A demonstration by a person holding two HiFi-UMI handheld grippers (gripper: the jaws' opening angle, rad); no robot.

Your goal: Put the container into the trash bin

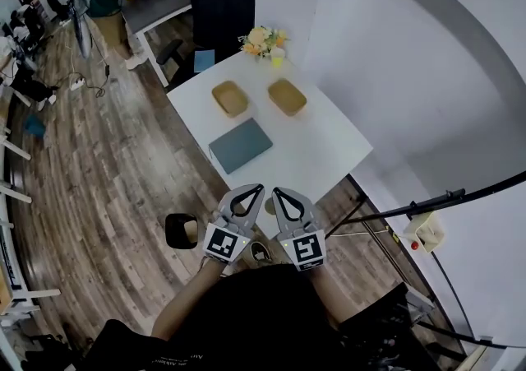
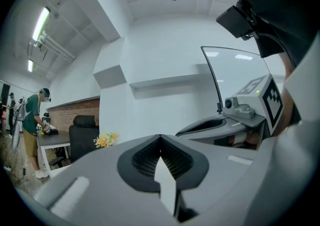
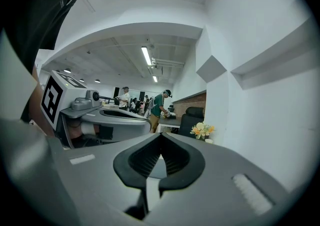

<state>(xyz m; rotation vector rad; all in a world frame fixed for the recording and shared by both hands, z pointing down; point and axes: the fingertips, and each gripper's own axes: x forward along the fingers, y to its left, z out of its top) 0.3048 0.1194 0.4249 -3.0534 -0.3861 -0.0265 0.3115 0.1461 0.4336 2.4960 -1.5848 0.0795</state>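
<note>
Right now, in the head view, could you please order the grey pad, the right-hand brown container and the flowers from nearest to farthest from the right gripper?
From the right gripper:
1. Grey pad, near table edge.
2. Right-hand brown container, mid-table.
3. Flowers, far corner.

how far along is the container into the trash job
Done: nothing yet. The two brown containers both sit on the white table.
In hand: nothing. The left hand-held gripper and right hand-held gripper are shut and empty, near the table's near edge.
Left: grasp a container, carry it to the black bin on the floor, and drop it in.
</note>
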